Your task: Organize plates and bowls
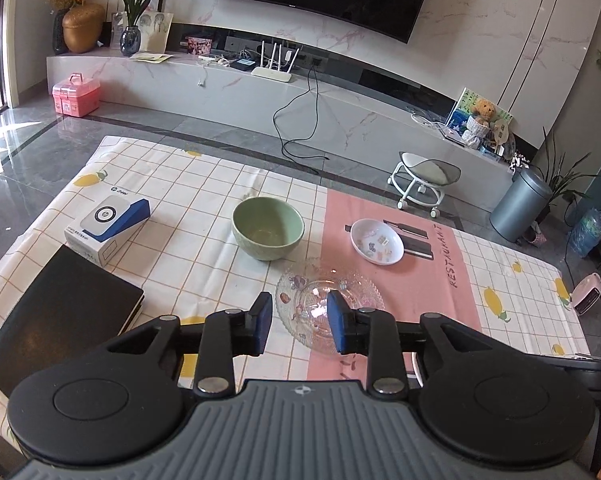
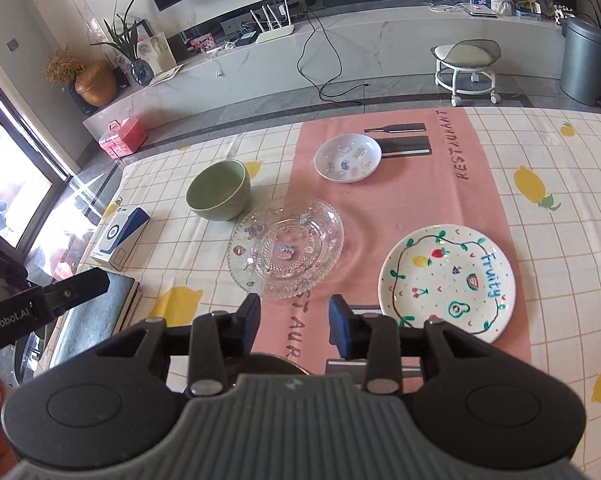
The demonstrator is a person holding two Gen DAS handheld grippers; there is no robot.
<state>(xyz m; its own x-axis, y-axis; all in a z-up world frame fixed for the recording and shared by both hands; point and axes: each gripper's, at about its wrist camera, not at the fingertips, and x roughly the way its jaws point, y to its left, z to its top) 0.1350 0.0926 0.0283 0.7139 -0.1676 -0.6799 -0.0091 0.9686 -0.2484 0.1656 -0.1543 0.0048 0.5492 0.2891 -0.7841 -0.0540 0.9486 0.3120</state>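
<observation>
Glass dishes stacked on desk, both hand-held grippers empty.
Left hand-held gripper (image 1: 299,322) & right hand-held gripper (image 2: 294,320) are held spread above glass dishes (image 2: 286,248); nothing is pinched.

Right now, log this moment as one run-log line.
left gripper: open, empty | right gripper: open, empty | glass dishes: stacked | green bowl: alone | fruit plate: alone
</observation>
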